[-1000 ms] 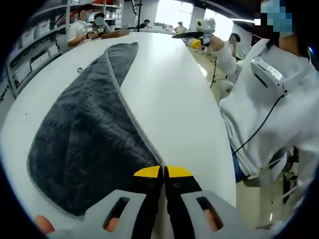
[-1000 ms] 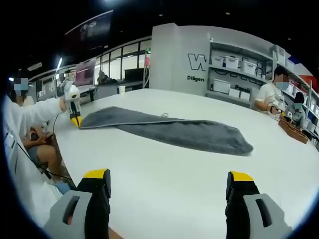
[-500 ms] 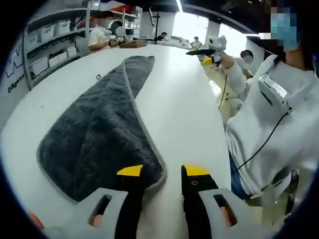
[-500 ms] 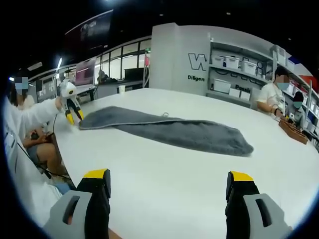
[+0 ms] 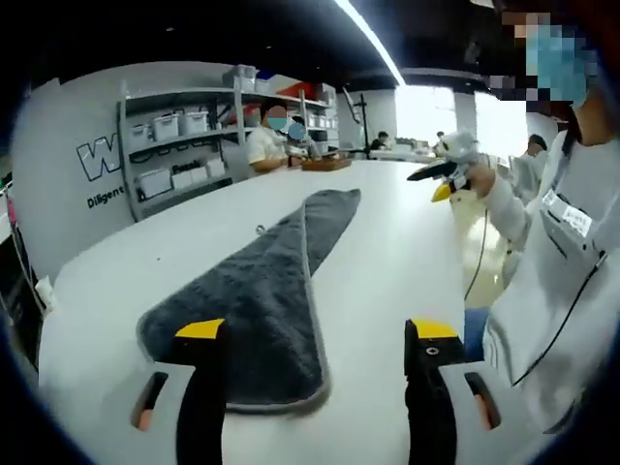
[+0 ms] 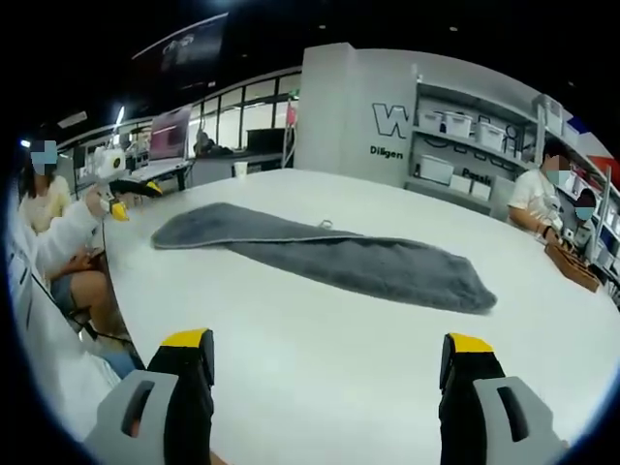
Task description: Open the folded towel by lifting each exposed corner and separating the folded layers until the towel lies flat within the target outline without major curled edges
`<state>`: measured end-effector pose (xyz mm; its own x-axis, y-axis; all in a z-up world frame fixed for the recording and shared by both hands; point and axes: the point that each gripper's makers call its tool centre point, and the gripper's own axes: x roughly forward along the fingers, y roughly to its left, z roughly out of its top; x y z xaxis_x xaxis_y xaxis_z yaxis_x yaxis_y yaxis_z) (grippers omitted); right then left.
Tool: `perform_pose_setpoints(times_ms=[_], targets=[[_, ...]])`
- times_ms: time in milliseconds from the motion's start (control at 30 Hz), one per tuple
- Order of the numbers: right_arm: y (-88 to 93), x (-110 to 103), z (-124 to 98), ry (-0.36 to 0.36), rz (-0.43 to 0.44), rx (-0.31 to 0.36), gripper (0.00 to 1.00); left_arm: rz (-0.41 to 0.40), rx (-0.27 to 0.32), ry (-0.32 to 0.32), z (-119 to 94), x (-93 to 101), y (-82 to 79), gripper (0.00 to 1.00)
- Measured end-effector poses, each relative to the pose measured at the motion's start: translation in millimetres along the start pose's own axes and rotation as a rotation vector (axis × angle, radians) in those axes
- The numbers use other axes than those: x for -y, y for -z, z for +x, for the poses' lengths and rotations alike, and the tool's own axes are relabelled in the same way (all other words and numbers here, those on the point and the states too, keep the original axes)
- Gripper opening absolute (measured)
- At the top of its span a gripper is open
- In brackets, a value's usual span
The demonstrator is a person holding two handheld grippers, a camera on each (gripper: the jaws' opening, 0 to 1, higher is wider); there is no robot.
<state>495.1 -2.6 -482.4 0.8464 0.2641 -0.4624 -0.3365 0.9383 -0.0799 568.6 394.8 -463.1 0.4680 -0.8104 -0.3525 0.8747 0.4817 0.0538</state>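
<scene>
One dark grey plush towel with a pale stitched border (image 5: 257, 310) lies on the white round table (image 5: 387, 252), stretched long and narrow. A layer looks folded over along its length, so opening appears far from done; no target outline can be made out. Corners remain to be lifted and layers parted. The left gripper (image 5: 315, 341) hovers above the towel's near end, jaws spread wide, holding nothing. The right gripper (image 6: 326, 351) hangs over bare table, well apart from the towel (image 6: 329, 254), jaws likewise wide and empty. In the right gripper view the left gripper (image 6: 114, 189) is raised beyond the towel's far end.
</scene>
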Motion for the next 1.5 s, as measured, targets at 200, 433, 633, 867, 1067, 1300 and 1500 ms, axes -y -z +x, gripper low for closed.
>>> perform_pose_setpoints(times_ms=[200, 433, 633, 867, 1067, 1300, 1500], targets=[[-6.9, -7.6, 7.7, -0.028, -0.047, -0.008, 0.98, -0.037, 0.036, -0.078, 2.0, 9.6, -6.0, 0.96], [-10.3, -11.0, 12.0, -0.071, -0.086, -0.025, 0.98, -0.077, 0.028, -0.119, 1.3, 24.0, 1.9, 1.0], [-29.4, -12.0, 23.3, -0.123, -0.151, 0.018, 0.98, -0.099, 0.018, -0.198, 0.1, 27.9, 6.1, 1.0], [-56.5, -0.1, 50.8, -0.154, -0.289, 0.074, 0.92, -0.15, 0.148, -0.247, -4.4, 30.4, -8.4, 1.0], [-67.7, -3.8, 97.5, -0.271, -0.267, 0.078, 0.96, -0.177, 0.124, -0.269, -6.8, 31.6, 4.9, 1.0], [-86.2, -2.2, 151.8, -0.245, -0.357, 0.093, 0.96, -0.192, 0.136, -0.268, -7.4, 34.9, 5.4, 1.0], [-90.5, 0.3, 195.0, -0.183, -0.484, 0.073, 0.94, -0.203, 0.158, -0.273, -9.7, 36.6, 3.3, 1.0]])
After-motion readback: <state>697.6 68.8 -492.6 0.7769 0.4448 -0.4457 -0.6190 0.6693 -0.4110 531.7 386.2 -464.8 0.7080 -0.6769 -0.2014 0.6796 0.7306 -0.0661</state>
